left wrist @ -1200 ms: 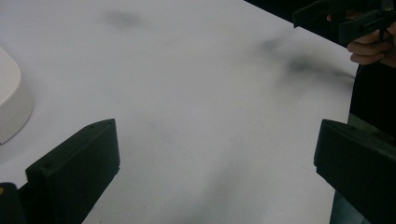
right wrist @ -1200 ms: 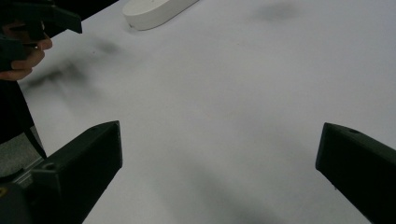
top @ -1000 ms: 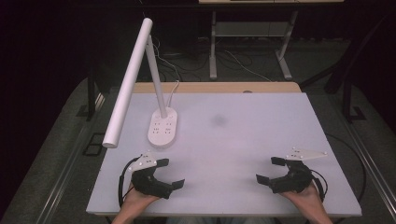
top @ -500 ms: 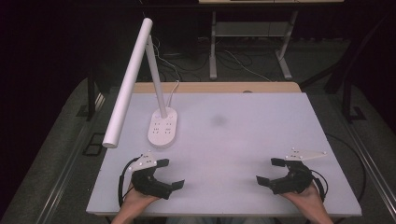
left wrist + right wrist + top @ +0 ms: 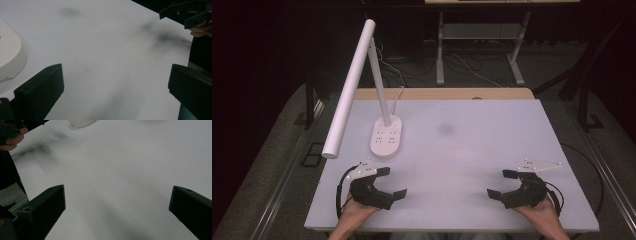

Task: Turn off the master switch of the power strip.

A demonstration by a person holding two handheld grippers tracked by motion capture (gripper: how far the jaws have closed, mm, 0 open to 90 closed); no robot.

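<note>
My left gripper [image 5: 393, 182] rests near the front left of the white table [image 5: 472, 145], jaws wide apart with nothing between them. My right gripper [image 5: 502, 183] sits near the front right, also open and empty. In the left gripper view the left gripper [image 5: 116, 80] has bare table between its jaws, and the other hand's gripper [image 5: 186, 12] shows at the top right. Bare table likewise lies between the jaws of the right gripper [image 5: 117, 202] in the right gripper view.
A white desk lamp [image 5: 349, 90] leans out over the table's left side from its oval base [image 5: 386, 136], just beyond the left gripper. The base's edge [image 5: 10, 57] lies left of the left jaw. A faint dark smudge [image 5: 445, 129] marks the table's middle.
</note>
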